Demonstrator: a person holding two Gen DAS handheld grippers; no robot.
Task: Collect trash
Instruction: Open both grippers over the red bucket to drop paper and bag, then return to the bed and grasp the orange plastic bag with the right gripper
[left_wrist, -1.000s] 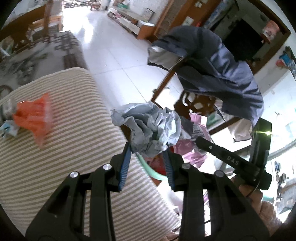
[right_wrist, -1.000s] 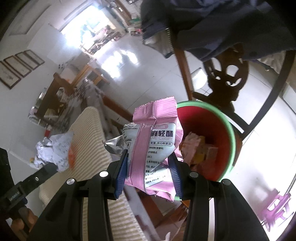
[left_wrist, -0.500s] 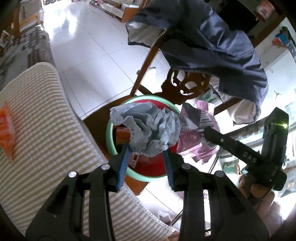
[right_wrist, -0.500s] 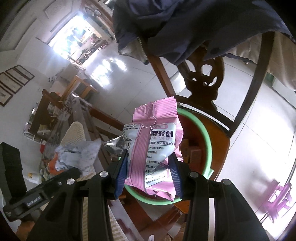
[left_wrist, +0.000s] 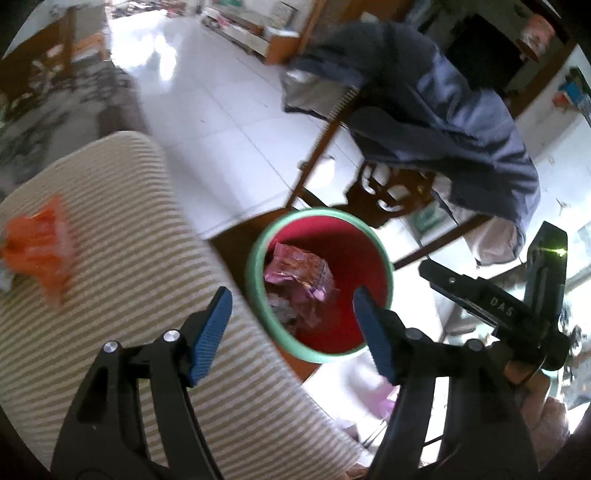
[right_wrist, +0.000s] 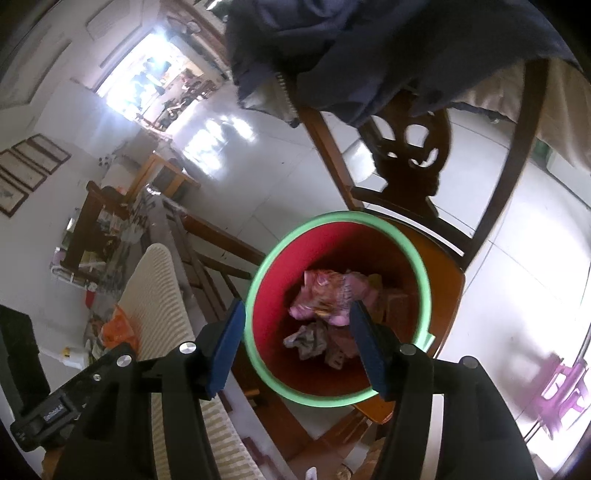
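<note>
A red bin with a green rim (left_wrist: 255, 254) (right_wrist: 255, 284) stands on a wooden chair seat. Inside lie a pink snack wrapper (left_wrist: 299, 273) (right_wrist: 328, 291) and a crumpled grey paper ball (right_wrist: 306, 339). My left gripper (left_wrist: 291, 325) is open and empty above the bin's near rim. My right gripper (right_wrist: 297, 343) is open and empty right above the bin. An orange plastic bag (left_wrist: 44, 240) (right_wrist: 118, 328) lies on the striped table cover at the left.
The striped table cover (left_wrist: 129, 258) lies left of the bin. A wooden chair (right_wrist: 413, 177) with a blue jacket (left_wrist: 436, 110) over its back stands behind the bin. The right gripper's body (left_wrist: 517, 302) shows at the left wrist view's right.
Both grippers opened. The crumpled paper and the pink wrapper dropped out of them and now lie in the bin. The left wrist view swung back toward the table.
</note>
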